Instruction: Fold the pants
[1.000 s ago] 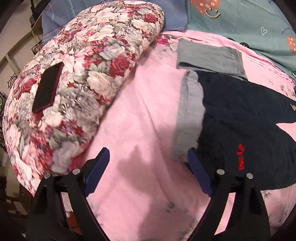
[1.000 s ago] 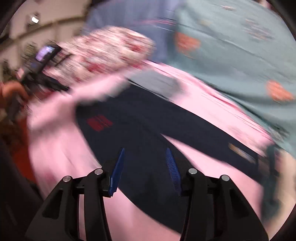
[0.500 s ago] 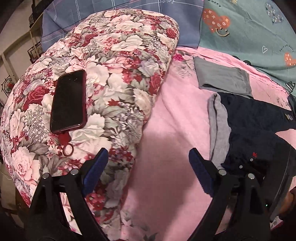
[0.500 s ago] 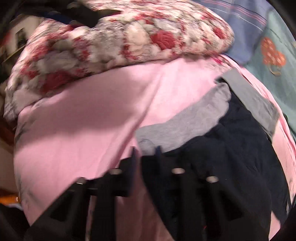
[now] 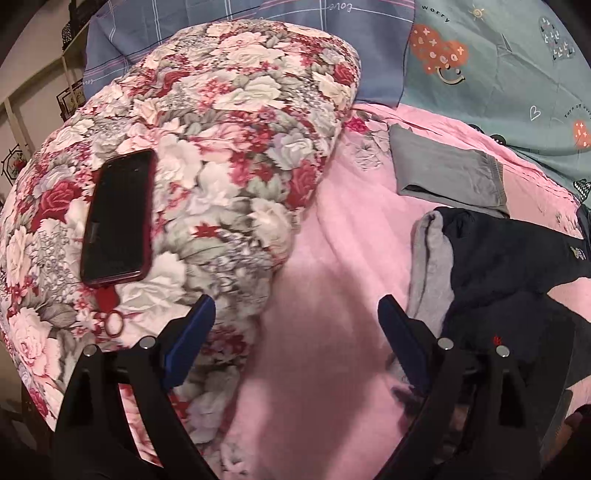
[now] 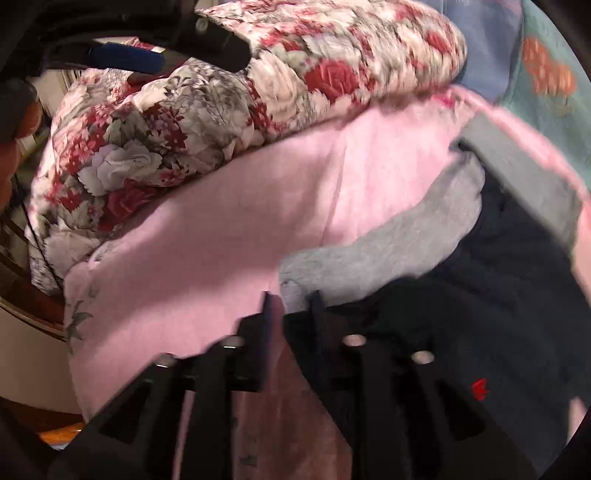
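Dark navy pants (image 5: 513, 266) with a grey waistband (image 5: 430, 273) and a small red logo lie on the pink bedsheet (image 5: 332, 295). They also show in the right wrist view (image 6: 498, 288), waistband (image 6: 388, 243) to the left. My left gripper (image 5: 295, 325) is open and empty above the sheet, left of the waistband. My right gripper (image 6: 291, 306) is nearly closed, pinching the waistband's near corner, its jaws a narrow gap apart around the cloth. The right gripper's body shows at the lower right of the left wrist view.
A floral pillow (image 5: 221, 147) lies at left with a dark phone (image 5: 118, 218) on it. A folded grey garment (image 5: 447, 177) lies beyond the pants. A teal blanket (image 5: 498, 74) and blue checked sheet (image 5: 295, 22) are behind. The bed edge is at lower left (image 6: 74, 332).
My right gripper swung left to the waistband corner and closed on it. My left gripper pulled back and left, bringing the pillow and phone into view.
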{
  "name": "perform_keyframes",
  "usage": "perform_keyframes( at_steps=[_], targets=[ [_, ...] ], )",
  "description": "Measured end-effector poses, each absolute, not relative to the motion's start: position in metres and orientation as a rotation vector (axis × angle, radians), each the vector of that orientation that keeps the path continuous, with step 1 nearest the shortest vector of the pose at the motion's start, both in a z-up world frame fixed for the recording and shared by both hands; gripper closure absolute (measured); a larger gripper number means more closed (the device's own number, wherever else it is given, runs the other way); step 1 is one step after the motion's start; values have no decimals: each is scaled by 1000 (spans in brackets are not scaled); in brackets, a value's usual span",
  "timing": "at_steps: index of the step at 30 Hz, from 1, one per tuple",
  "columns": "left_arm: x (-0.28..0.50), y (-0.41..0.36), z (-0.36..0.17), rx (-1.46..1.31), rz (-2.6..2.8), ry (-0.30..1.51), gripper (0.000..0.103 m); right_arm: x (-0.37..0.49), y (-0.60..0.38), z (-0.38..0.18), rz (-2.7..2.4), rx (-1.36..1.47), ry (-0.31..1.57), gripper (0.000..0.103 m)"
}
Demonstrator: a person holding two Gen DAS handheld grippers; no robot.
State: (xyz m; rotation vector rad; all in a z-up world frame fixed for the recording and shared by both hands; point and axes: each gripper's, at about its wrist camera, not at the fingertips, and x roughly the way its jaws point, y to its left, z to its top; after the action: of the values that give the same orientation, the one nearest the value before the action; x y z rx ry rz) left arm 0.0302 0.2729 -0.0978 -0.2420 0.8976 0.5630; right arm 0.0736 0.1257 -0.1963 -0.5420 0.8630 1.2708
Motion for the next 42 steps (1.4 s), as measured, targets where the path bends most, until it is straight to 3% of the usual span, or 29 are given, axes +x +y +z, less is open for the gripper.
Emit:
perform_keyframes(
  at_steps=[3,6,18,26,29,33,38,41,42],
  targets=[
    [52,257,-93,-234,500,887,10,102,72,-153,1304,-432,798,44],
    [83,239,-97,-201,391,900,10,142,24,-137,1281,-471,778,40],
    [220,237,-138,-230,0,962,12,350,-39,-136,1149,-631,920,41],
    [265,243,-170,-147,-111,1085,28,428,-14,-164,1192,-743,988,41],
    [272,237,-180,-103,-151,1128,28,439,-5,-180,1213,-793,1011,42],
    [277,239,-188,-91,-166,1165,29,450,-1,-196,1247,-844,1071,49],
    [286,242,-196,-95,-218,1216,52,459,-1,-203,1254,-875,1118,61],
    [291,238,-199,-73,-243,1235,53,464,1,-203,1239,-900,1118,79],
    [293,238,-199,-64,-249,1239,54,466,1,-203,1233,-905,1121,91]
  ],
)
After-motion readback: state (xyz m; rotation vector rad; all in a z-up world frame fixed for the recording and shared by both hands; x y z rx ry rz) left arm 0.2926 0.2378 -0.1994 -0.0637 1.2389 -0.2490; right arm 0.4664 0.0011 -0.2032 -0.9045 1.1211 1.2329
